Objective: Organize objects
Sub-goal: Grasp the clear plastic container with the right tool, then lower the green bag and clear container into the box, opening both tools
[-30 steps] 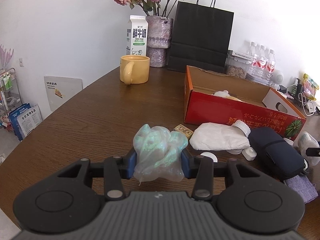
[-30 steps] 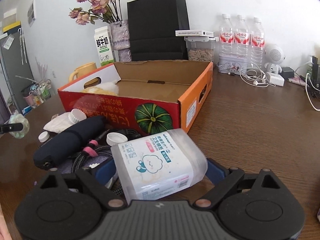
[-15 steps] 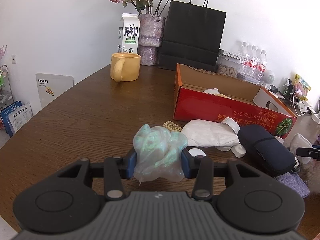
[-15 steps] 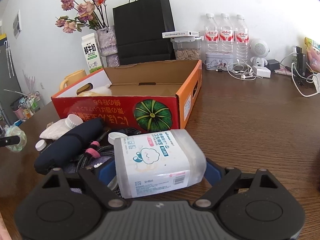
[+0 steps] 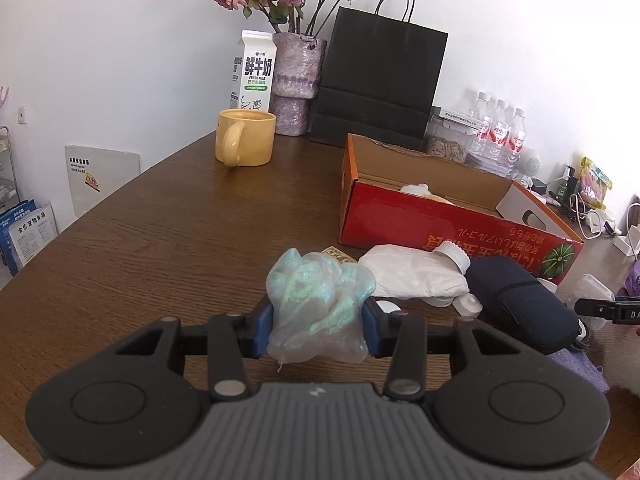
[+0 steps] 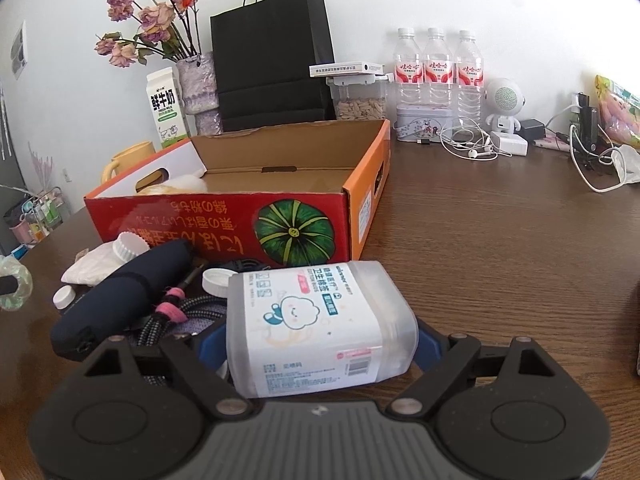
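My left gripper (image 5: 318, 326) is shut on a crumpled pale-green plastic bag (image 5: 320, 298), held above the brown table, short of the red cardboard box (image 5: 440, 224). My right gripper (image 6: 310, 344) is shut on a translucent cotton-swab box (image 6: 312, 328) with a white label, held in front of the same red box (image 6: 240, 220). The box is open and holds a pale soft item (image 6: 180, 184) at its left end. The green bag also shows at the far left of the right wrist view (image 6: 14, 286).
A white pouch (image 5: 412, 272), a navy case (image 5: 520, 300), loose white caps (image 6: 216, 280), a braided cable (image 6: 172, 316) and a purple cloth (image 5: 576, 368) lie before the box. A yellow mug (image 5: 246, 140), milk carton (image 5: 252, 72), vase, black bag (image 5: 380, 80) and water bottles (image 6: 436, 68) stand behind.
Both grippers have risen and drawn back a little with their loads still held. The objects on the table have not moved.
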